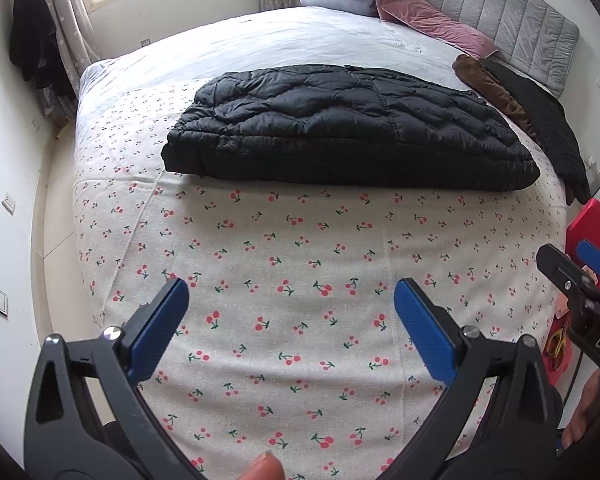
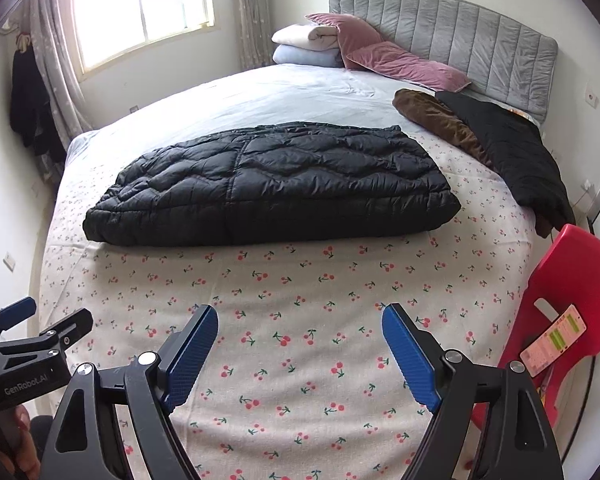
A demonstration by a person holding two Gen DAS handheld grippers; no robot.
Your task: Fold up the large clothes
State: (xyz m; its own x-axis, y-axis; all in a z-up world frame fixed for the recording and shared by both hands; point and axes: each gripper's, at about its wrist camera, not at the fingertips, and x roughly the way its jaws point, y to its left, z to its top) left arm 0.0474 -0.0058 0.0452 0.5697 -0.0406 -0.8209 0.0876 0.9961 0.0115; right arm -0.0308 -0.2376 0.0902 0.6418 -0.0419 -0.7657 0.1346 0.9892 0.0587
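A big black puffy jacket [image 1: 348,132] lies folded into a thick block in the middle of the bed, on a sheet with little red cherries [image 1: 292,264]. It lies flat with nothing touching it. The left gripper [image 1: 291,292] hangs over the near part of the cherry sheet, well apart from the jacket. Its two blue fingers [image 1: 160,328] are spread wide and hold nothing. The right gripper [image 2: 300,316] also hangs over the near part of the sheet, well apart from the jacket. Its jaws are wide too, with nothing between them. In the left wrist view, the right gripper peeks in at the right edge, and in the right wrist view, the left one peeks in at the left edge. At the far end of the bed is a gray padded headboard [image 2: 460,36]. Pink pillows [image 2: 384,56] lean near it, next to a small stack of folded white and pale blue blankets [image 2: 308,46]. A brown cloth [image 2: 440,120] and another black garment [image 2: 512,152] lie side by side along the right edge of the bed. A red plastic chair [image 2: 572,292] stands just beside the bed on the right. A bright window [image 2: 140,4] with curtains is on the far wall.
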